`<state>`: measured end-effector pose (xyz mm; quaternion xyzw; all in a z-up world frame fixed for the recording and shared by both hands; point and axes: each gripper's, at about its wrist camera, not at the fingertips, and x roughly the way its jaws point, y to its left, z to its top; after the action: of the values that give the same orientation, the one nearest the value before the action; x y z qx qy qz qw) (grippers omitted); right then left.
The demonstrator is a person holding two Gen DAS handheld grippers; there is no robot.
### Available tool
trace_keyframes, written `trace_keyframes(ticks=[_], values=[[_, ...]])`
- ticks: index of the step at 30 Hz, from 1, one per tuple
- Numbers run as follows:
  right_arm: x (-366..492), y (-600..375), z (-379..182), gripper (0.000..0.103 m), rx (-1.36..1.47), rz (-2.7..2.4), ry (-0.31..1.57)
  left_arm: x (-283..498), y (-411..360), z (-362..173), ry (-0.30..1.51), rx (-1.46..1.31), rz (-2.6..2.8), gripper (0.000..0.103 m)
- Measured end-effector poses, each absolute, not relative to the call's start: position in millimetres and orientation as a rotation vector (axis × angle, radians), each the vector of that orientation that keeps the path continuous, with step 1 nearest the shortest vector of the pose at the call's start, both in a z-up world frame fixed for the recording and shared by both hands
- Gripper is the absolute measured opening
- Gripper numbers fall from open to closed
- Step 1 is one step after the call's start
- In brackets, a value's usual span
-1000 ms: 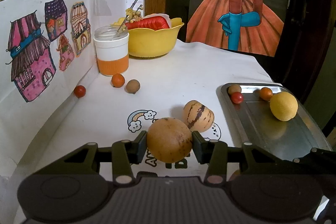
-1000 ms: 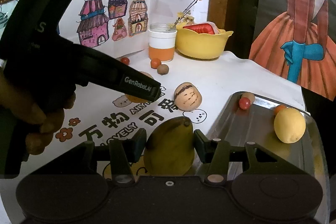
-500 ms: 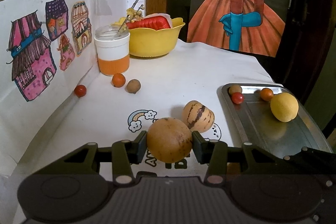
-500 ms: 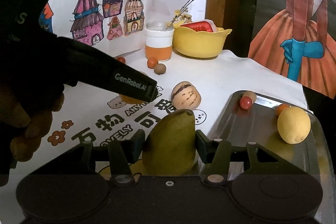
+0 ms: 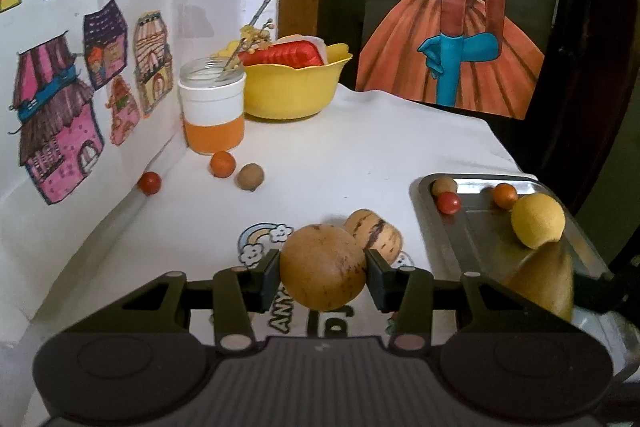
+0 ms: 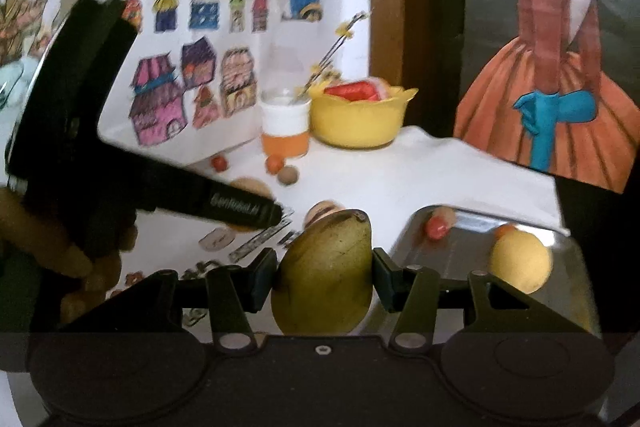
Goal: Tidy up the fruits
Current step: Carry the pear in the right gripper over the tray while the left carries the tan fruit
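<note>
My left gripper (image 5: 323, 277) is shut on a round tan fruit (image 5: 323, 267), held just above the white cloth. A striped melon-like fruit (image 5: 376, 233) lies right behind it. My right gripper (image 6: 324, 281) is shut on a greenish pear (image 6: 325, 277), raised near the front left corner of the metal tray (image 6: 460, 227); the pear (image 5: 544, 281) also shows at the right in the left wrist view. The tray (image 5: 476, 239) holds a yellow lemon (image 5: 538, 219) and three small fruits. Three more small fruits (image 5: 222, 163) lie by the jar.
A glass jar with an orange band (image 5: 212, 113) and a yellow bowl (image 5: 292, 91) stand at the back by the picture-covered wall. The left gripper's body, with a hand on it (image 6: 52, 247), crosses the left of the right wrist view. The table drops off behind the tray.
My right gripper has lifted the pear and swung toward the tray, so the pear now shows in the left wrist view. The left gripper has risen slightly with the tan fruit.
</note>
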<state>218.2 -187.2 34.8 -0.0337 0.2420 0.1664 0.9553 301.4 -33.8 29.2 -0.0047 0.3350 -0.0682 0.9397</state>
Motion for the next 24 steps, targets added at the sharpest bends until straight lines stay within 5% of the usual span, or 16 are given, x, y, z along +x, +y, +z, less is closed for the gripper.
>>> trace_keyframes(ticks=[24], values=[[243,-280,13,0.053,-0.005,0.101,0.552,344,-128,15,0.71,-0.005,-0.317,0.049]])
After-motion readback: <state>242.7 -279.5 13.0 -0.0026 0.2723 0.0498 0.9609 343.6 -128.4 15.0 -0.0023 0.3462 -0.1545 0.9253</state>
